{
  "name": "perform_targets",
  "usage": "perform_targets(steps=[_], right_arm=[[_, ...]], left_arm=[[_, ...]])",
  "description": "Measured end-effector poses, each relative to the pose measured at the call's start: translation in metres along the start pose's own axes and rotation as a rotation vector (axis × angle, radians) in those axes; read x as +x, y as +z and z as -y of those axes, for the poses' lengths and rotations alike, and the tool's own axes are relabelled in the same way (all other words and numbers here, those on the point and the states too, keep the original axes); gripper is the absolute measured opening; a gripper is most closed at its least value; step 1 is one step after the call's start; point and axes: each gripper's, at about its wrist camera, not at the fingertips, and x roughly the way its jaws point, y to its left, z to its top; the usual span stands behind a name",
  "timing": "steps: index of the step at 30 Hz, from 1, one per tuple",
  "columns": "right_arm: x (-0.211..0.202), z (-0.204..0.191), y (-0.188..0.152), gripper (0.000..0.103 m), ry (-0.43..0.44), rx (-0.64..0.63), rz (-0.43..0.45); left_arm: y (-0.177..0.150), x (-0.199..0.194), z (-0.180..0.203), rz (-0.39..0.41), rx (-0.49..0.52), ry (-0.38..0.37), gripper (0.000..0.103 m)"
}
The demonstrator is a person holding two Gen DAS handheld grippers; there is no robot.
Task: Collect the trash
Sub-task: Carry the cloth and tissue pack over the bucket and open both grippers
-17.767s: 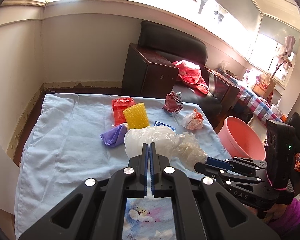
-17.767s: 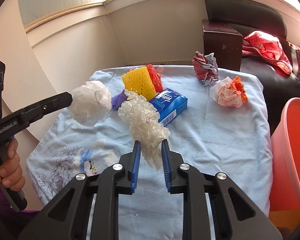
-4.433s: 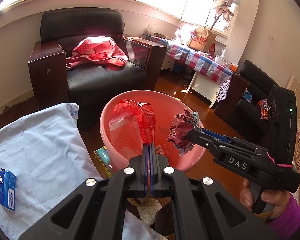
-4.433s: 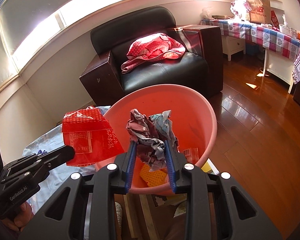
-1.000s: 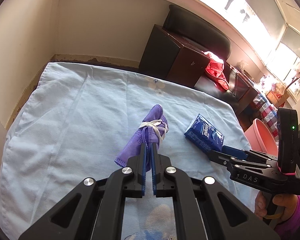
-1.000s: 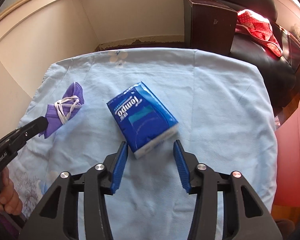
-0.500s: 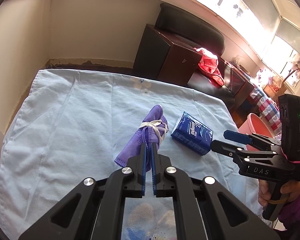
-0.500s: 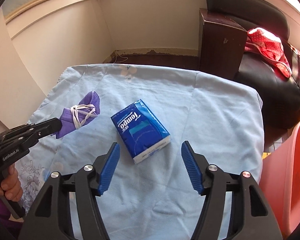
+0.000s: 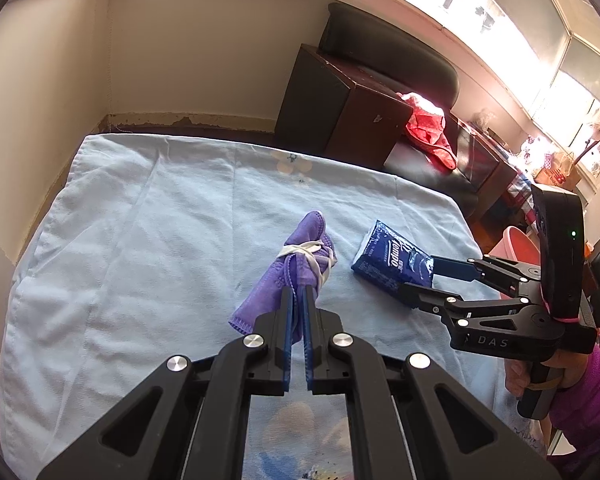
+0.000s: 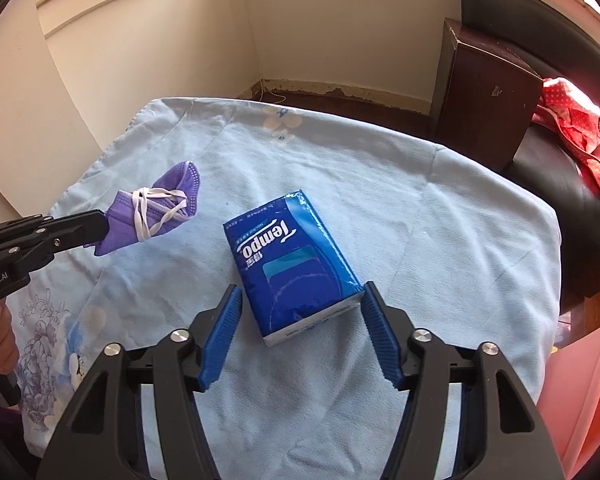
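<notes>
A rolled purple face mask with white ear loops is pinched in my left gripper, which is shut on it just above the light blue cloth. The mask and left gripper also show at the left of the right wrist view. A blue Tempo tissue pack lies flat on the cloth. My right gripper is open wide, with one finger on each side of the pack's near end. The pack and right gripper also show in the left wrist view.
A pink tub stands beyond the table's right edge; its rim also shows in the right wrist view. A dark wooden cabinet and a black armchair with a red cloth stand behind the table. A wall runs along the left.
My right gripper has opened wider and come down around the near end of the tissue pack. My left gripper still holds the purple mask, lifted slightly off the cloth.
</notes>
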Motion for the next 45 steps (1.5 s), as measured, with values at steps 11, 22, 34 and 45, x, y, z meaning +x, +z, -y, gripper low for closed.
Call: perform_targets(steps=[11, 22, 34, 45], right_arm=[[-0.044, 0.003, -0.034, 0.058, 0.003, 0.105, 0.074], [-0.125, 0.047, -0.075, 0.058, -0.101, 0.262, 0.221], [-0.193, 0.123, -0.138, 0.058, -0.331, 0.459, 0.314], [-0.211, 0.161, -0.180, 0.058, -0.421, 0.577, 0.304]], left_arm=[[0.002, -0.010, 0.030, 0.025, 0.043, -0.040, 0.004], [0.006, -0.012, 0.104, 0.050, 0.142, -0.172, 0.004], [0.011, 0.001, 0.219, 0.034, 0.297, -0.328, 0.004], [-0.003, 0.024, 0.304, -0.014, 0.432, -0.380, 0.004]])
